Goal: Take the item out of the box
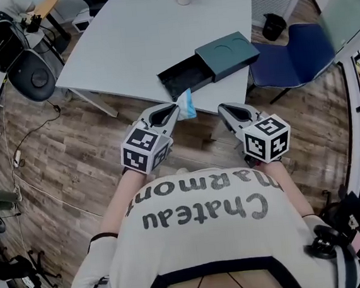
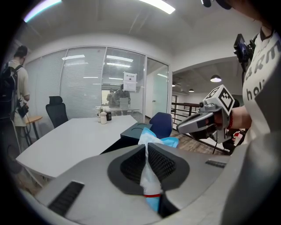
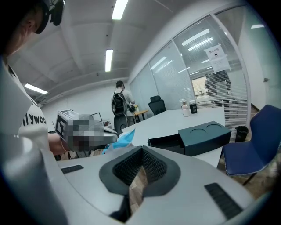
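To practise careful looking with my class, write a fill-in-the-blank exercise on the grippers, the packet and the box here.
1. The left gripper is shut on the blue-and-white ___.
2. The right gripper has closed jaws that hold ___.
3. The dark box, its drawer slid open, lies on the ___.
Missing words: packet; nothing; table.

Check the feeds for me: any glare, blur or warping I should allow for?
Head view: soft, even light, sharp, no glare on the table. Left gripper view: strong fisheye bend, dark corners, ceiling lights blown out, yet the packet in the left gripper is crisp. Right gripper view: same bend; a mosaic patch covers part of the left gripper; the box reads clearly.
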`<action>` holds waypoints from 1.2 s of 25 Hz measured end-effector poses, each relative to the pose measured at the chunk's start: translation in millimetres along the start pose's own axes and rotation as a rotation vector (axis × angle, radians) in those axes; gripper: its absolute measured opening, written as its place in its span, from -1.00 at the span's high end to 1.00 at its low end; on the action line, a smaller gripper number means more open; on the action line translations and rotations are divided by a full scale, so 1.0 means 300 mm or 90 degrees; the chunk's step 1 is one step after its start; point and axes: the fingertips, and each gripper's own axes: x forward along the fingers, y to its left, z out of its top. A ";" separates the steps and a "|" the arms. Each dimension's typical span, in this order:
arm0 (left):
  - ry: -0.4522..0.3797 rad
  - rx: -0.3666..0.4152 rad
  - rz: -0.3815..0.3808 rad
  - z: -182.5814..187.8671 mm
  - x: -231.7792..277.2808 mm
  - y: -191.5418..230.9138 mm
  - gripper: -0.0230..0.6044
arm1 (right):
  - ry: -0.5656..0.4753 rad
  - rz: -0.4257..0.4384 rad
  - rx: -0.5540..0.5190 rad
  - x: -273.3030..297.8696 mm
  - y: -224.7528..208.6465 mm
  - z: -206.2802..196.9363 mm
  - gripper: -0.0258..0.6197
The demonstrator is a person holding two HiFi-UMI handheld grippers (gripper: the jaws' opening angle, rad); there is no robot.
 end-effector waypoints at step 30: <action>-0.013 -0.078 0.113 -0.109 -0.108 -0.523 0.86 | 0.026 0.078 -0.068 -0.439 -0.023 -0.272 0.92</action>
